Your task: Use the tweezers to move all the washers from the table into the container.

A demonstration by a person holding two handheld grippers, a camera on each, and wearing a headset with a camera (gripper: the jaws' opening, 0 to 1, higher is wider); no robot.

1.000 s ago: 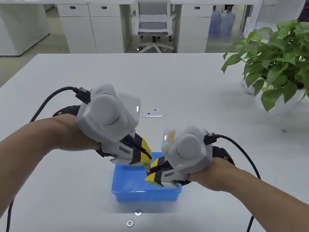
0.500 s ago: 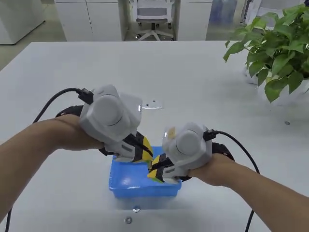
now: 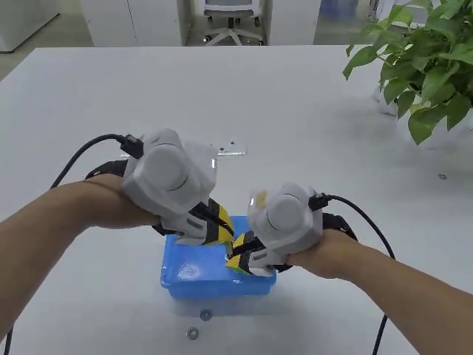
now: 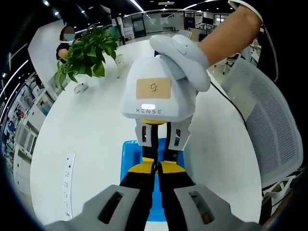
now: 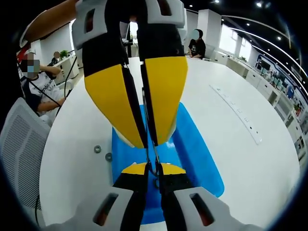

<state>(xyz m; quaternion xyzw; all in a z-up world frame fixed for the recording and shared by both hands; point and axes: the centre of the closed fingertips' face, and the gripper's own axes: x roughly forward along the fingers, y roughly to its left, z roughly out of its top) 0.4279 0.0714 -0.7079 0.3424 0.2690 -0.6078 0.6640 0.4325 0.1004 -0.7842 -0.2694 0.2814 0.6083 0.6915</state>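
I see my left hand-held gripper and my right hand-held gripper meeting tip to tip over the blue container, which stands on the white worktop. In the right gripper view the tweezers run as thin metal legs between the left one's yellow jaws, which are pressed onto them. They continue down into the right one's own jaws, which also pinch them. I cannot tell whether the tweezers hold anything. One washer lies on the worktop just beside the container's near wall. A second washer lies close to it, a little nearer me. A potted plant stands well apart at the far right.
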